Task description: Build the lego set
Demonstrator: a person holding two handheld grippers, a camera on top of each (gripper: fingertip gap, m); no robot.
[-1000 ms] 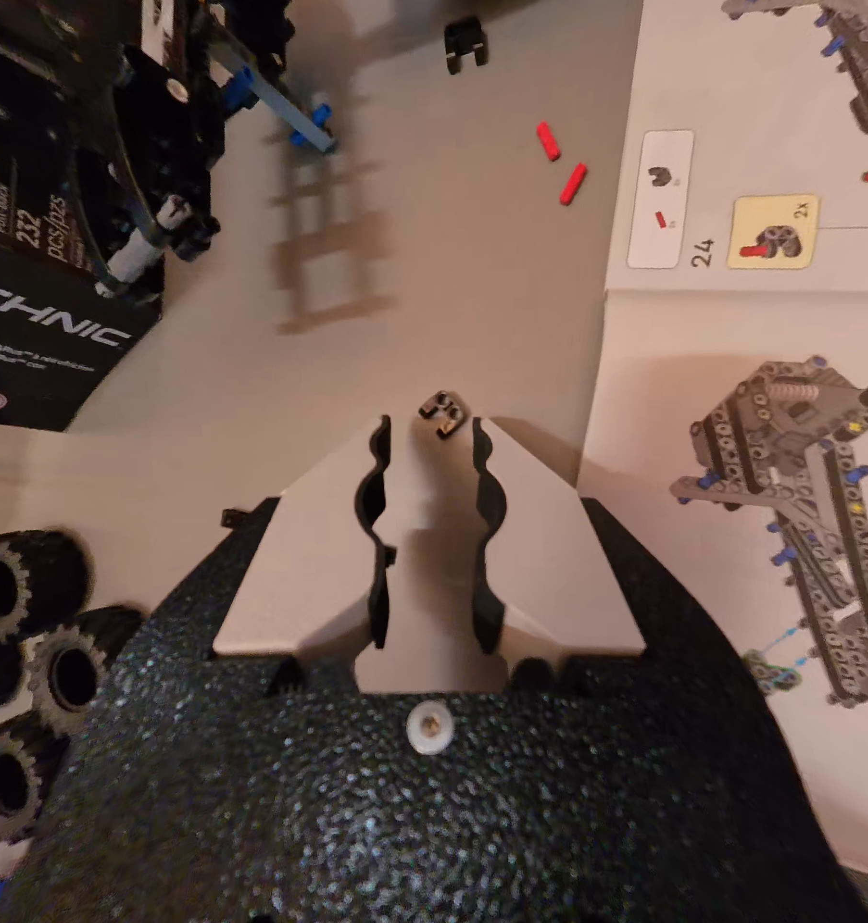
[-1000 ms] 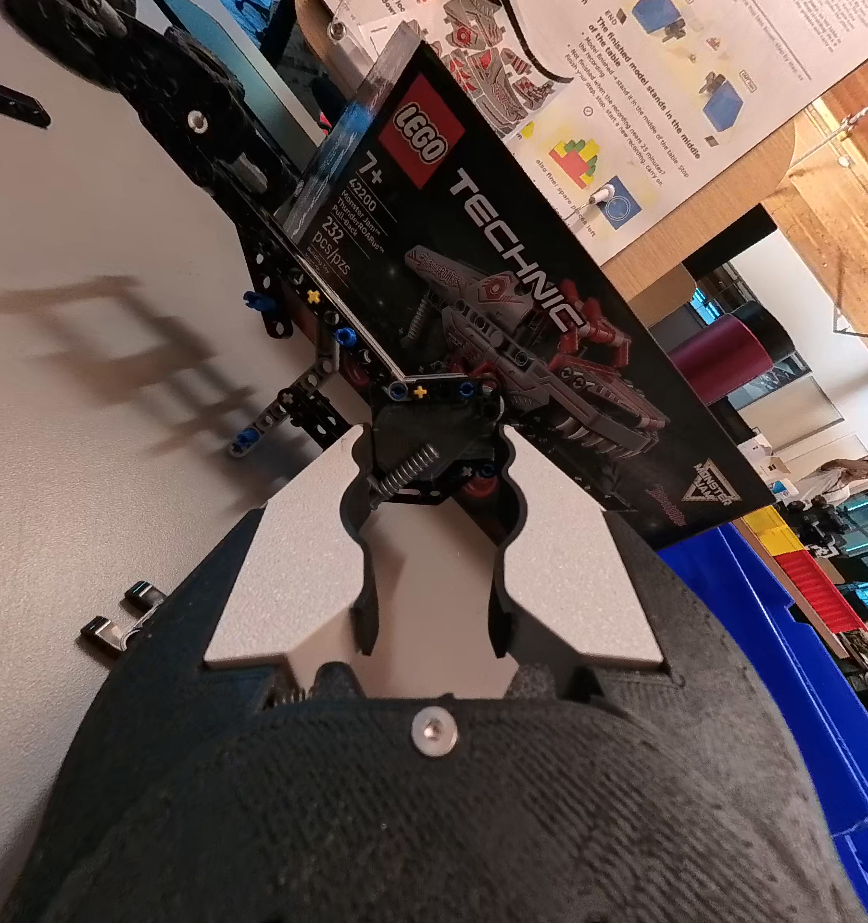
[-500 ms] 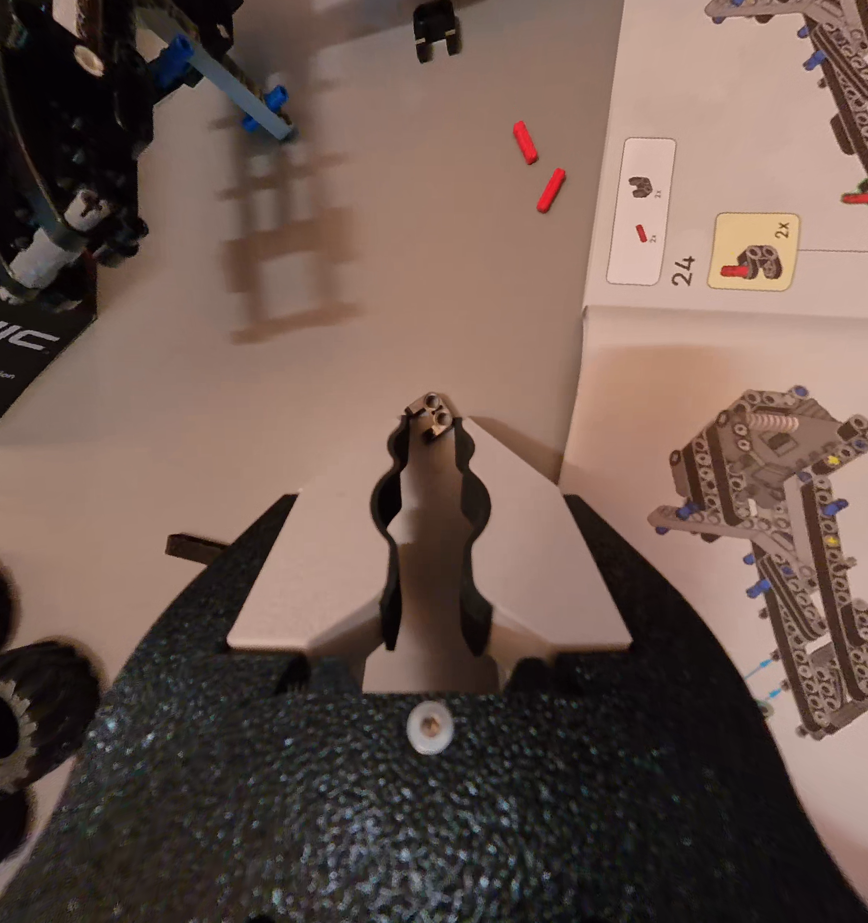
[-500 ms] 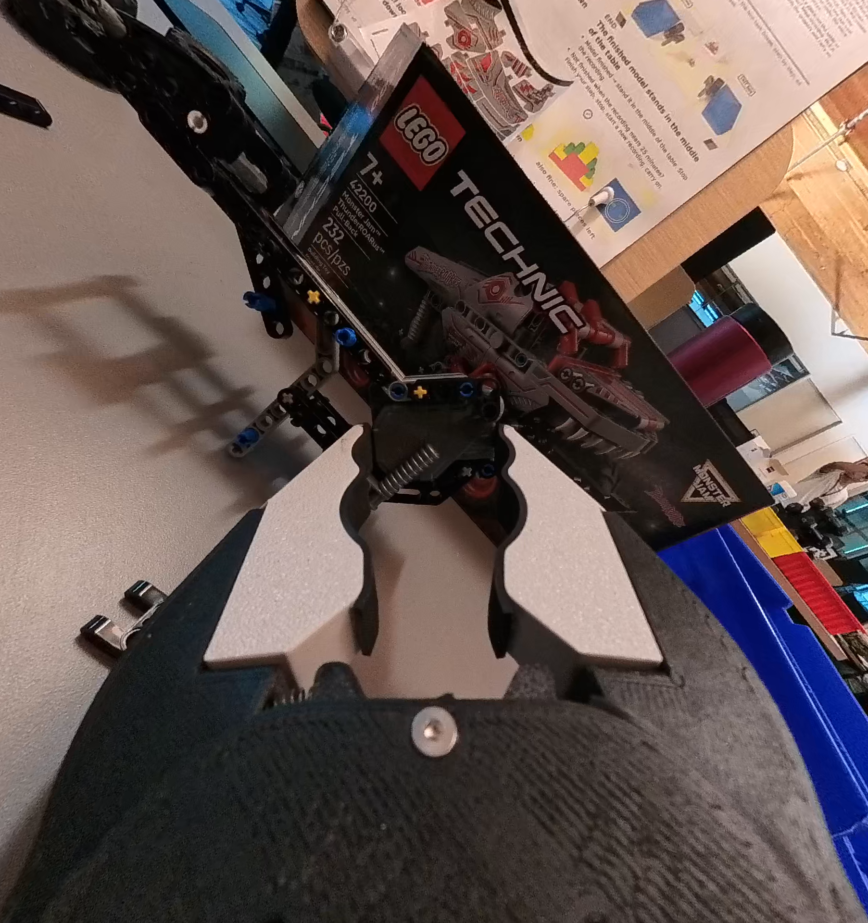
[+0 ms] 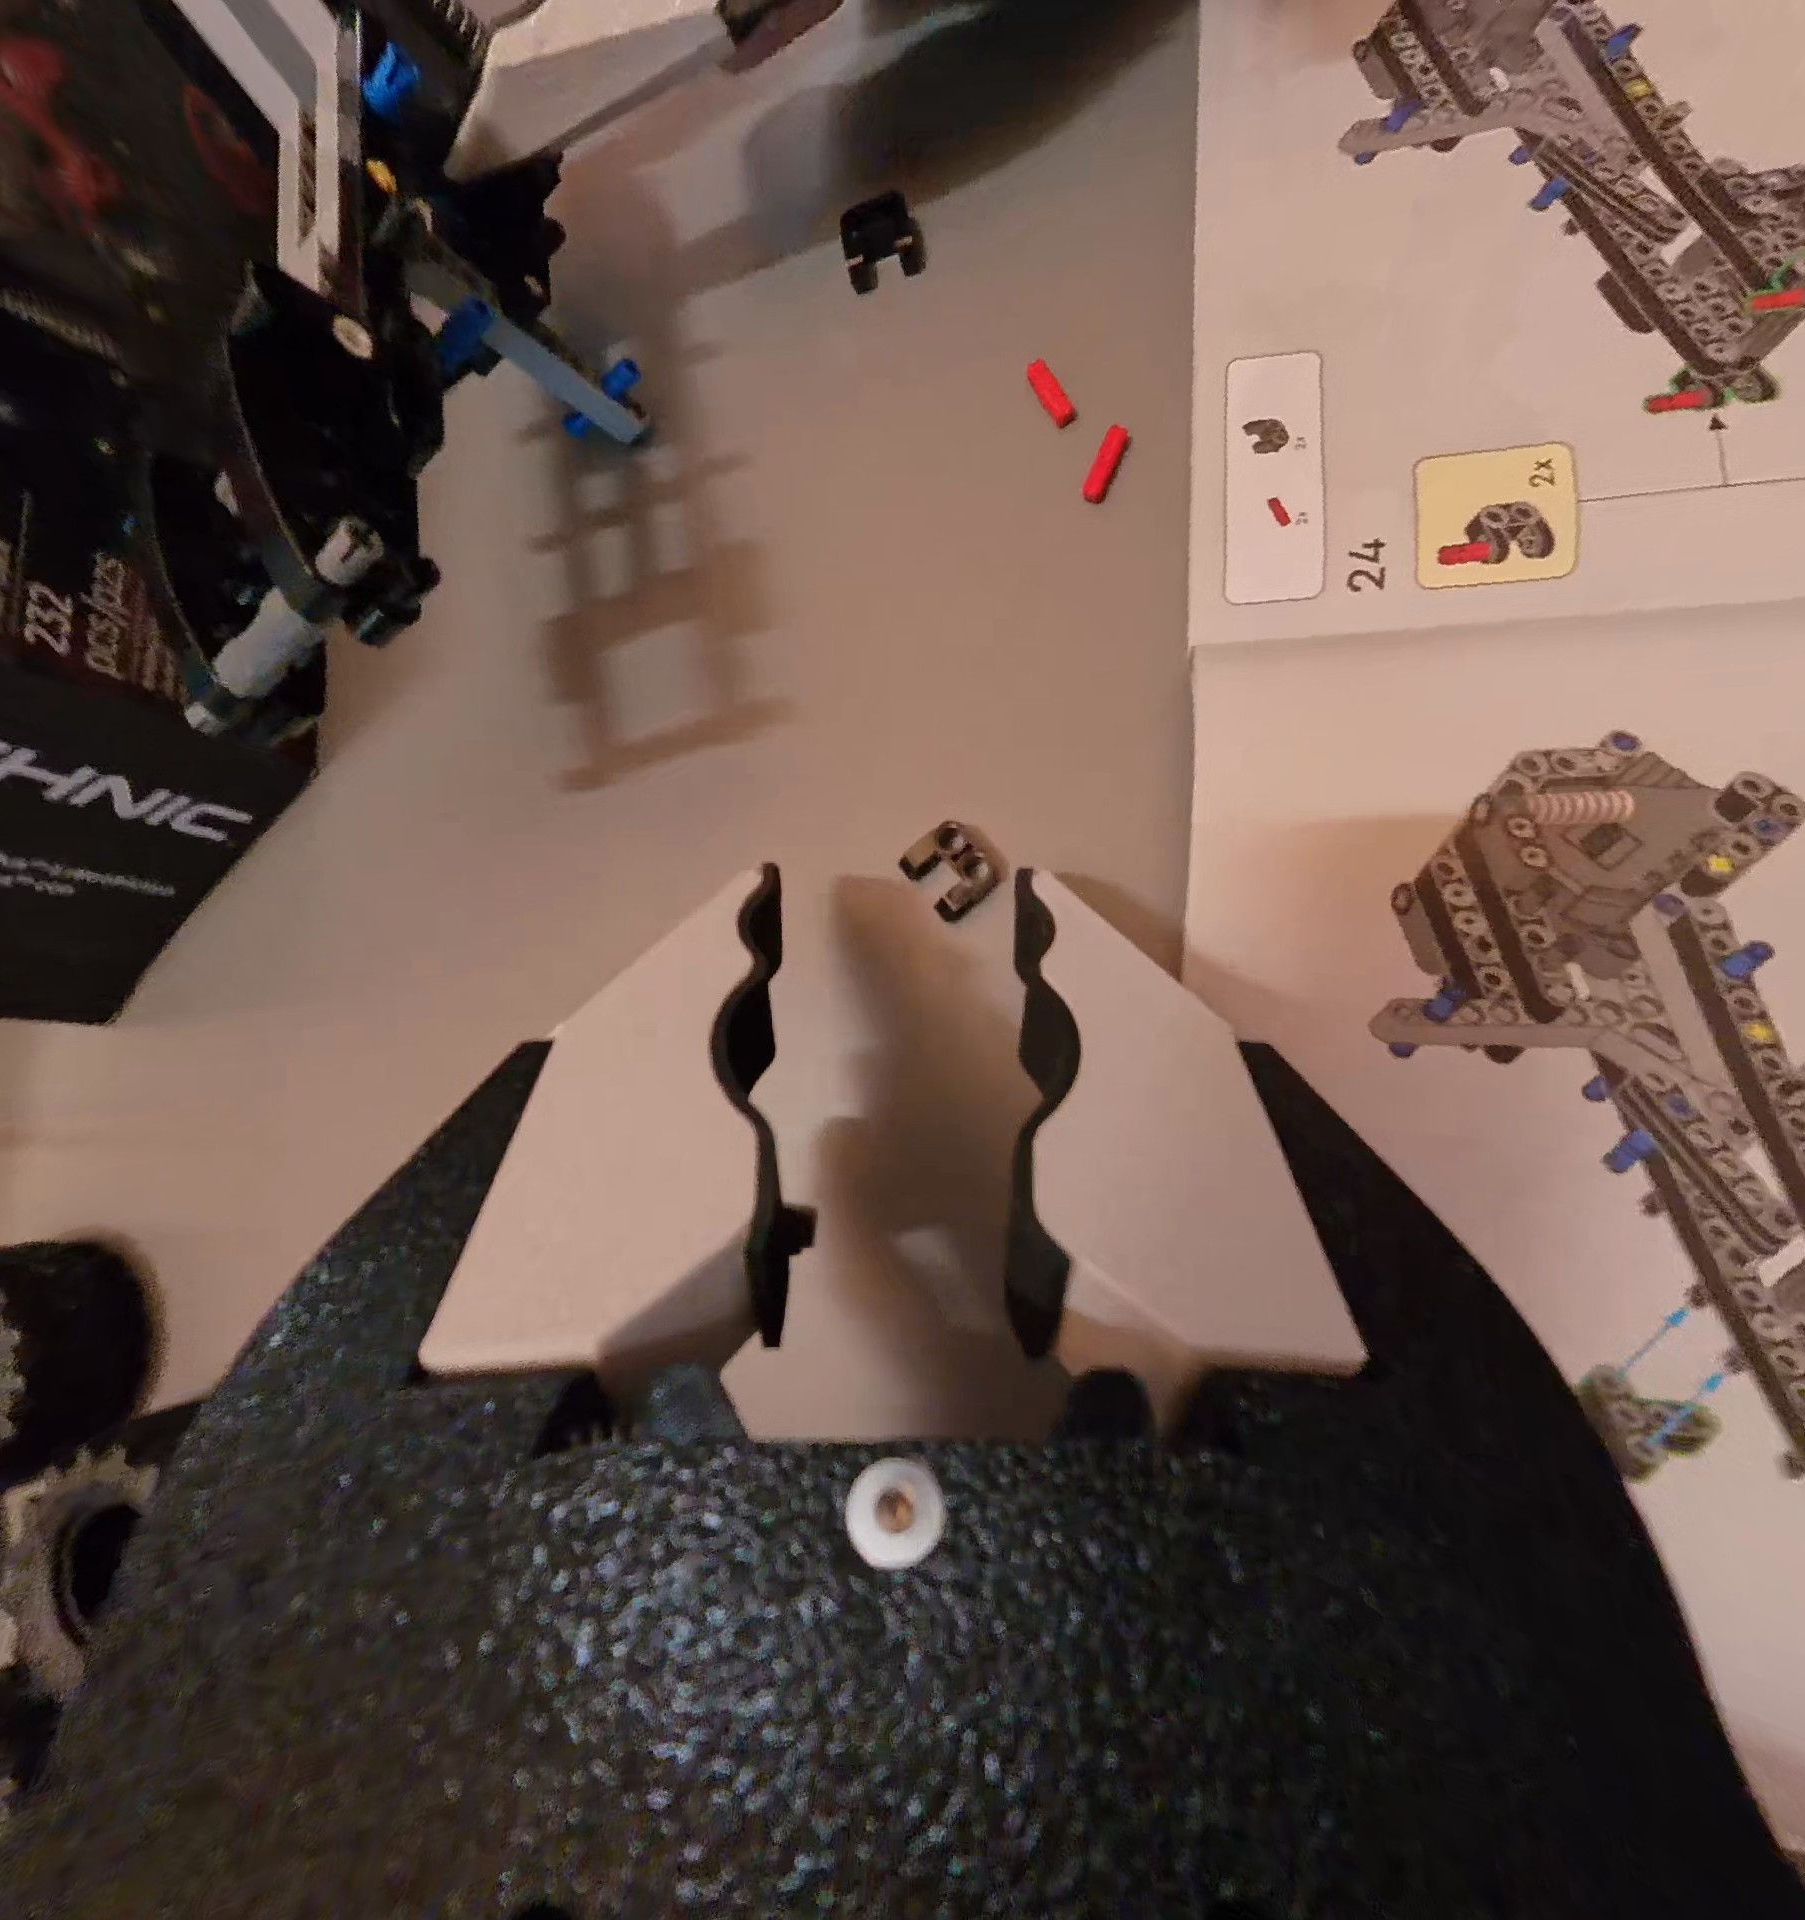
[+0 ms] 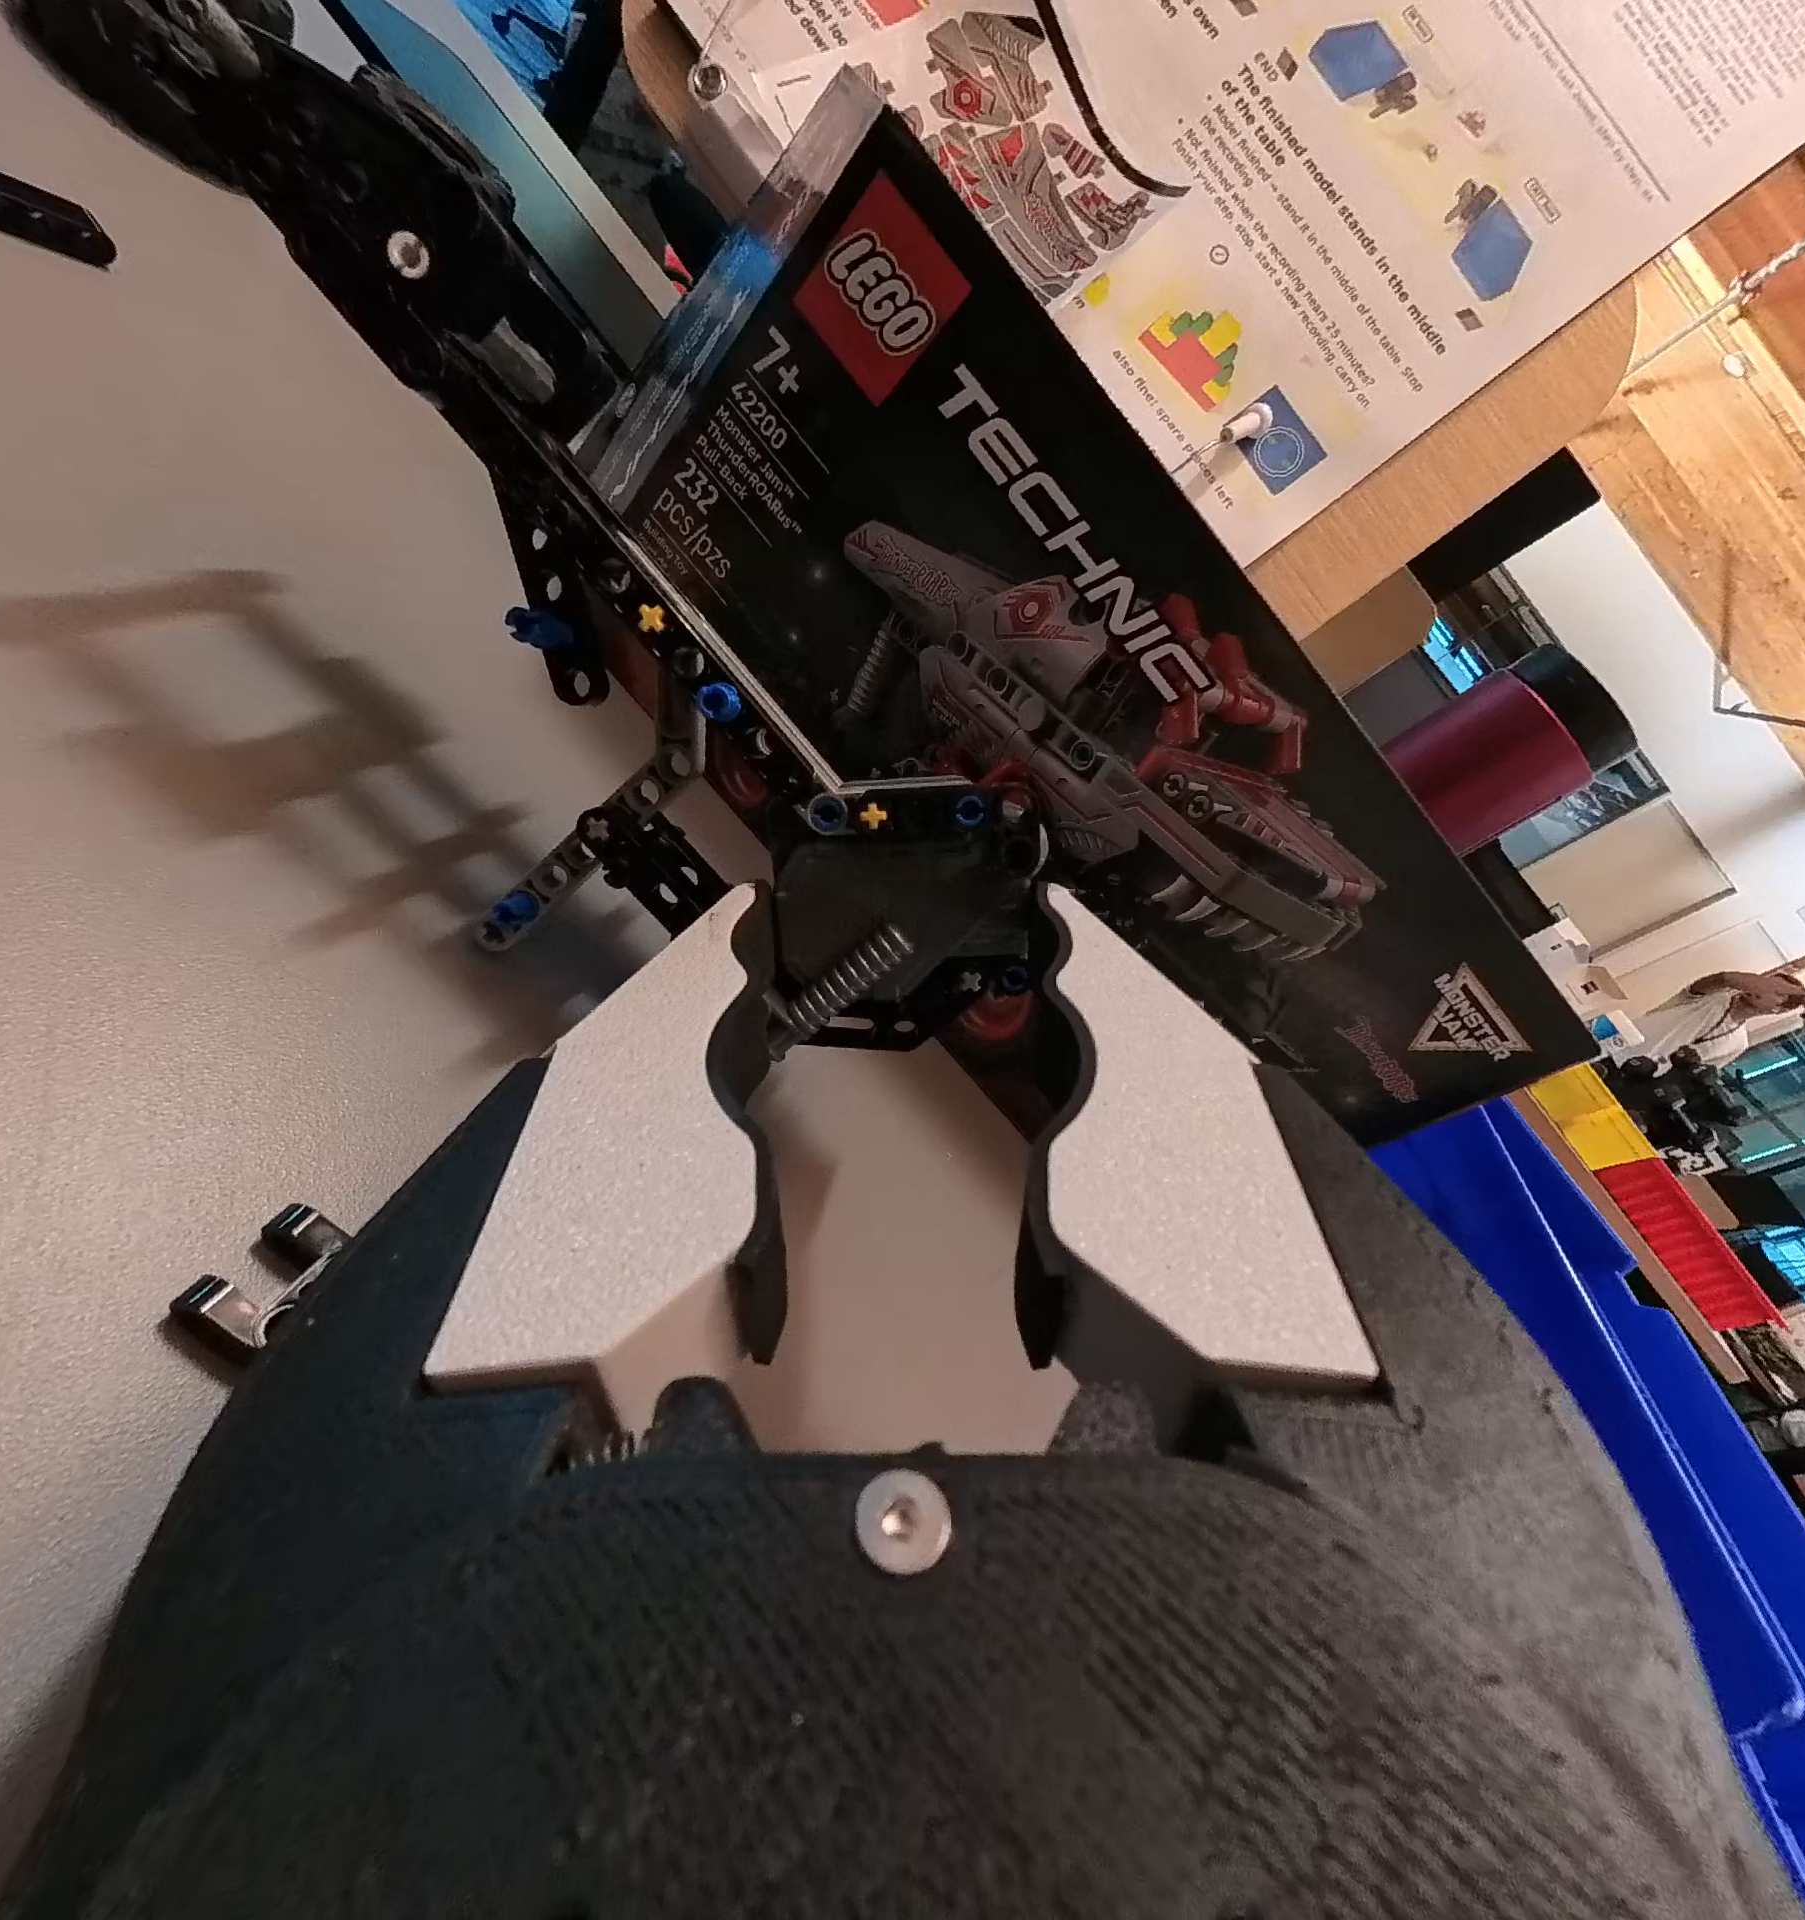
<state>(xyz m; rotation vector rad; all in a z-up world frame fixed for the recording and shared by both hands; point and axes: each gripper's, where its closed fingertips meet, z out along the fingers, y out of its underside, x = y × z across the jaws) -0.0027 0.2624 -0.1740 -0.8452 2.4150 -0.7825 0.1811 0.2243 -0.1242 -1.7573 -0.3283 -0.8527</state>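
The small dark connector piece is seen lying on the bench just ahead of the left gripper, nearer its right fingertip; contact cannot be told. The left gripper's jaws are held apart with nothing between them. Further ahead, two red pins are laid close together on bare bench, and a black clip piece sits beyond them. Open bench is left between connector and pins. To the right of the gripper, the instruction booklet is spread, its edge running just beside the right fingertip. To the left and behind, black tyres are bunched at the frame edge.

The chassis assembly is clamped in the right gripper, gripped at the dark block carrying a grey spring. Its beams extend ahead and left, with blue pins showing. The set box is propped directly beyond the assembly. Bare bench is open to the left of this gripper, where a small metal clip lies near its body. A blue bin is set to the right.
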